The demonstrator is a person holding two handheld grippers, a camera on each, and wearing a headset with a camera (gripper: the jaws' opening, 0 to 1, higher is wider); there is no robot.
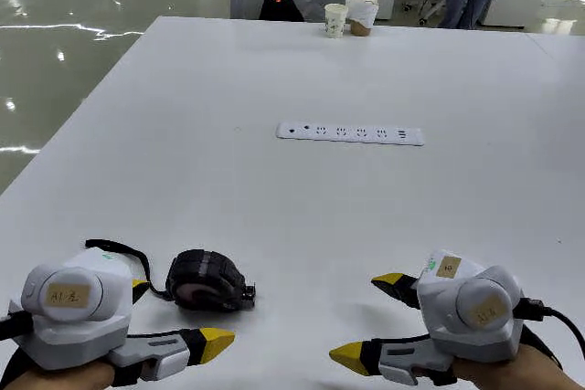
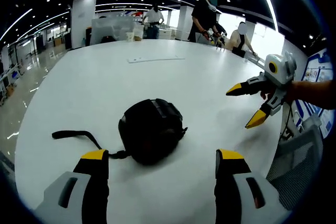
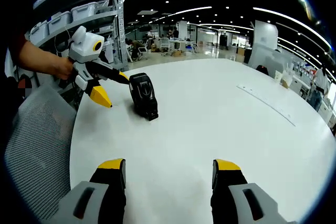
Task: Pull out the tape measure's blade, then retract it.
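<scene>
Left gripper view showed your left gripper [image 2: 161, 157] spread wide, the black rubber-cased tape measure [image 2: 152, 129] just ahead, likely to pin it; your right gripper [image 3: 169, 163], also wide, hovered apart.

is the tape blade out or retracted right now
Retracted. The tape measure lies on the table as a closed black case; no blade sticks out, only its wrist strap trails from it.

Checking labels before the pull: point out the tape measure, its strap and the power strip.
tape measure [image 1: 208, 280], head view, case top.
strap [image 2: 72, 133], left gripper view, mid-length.
power strip [image 1: 351, 133], head view, centre face.
</scene>
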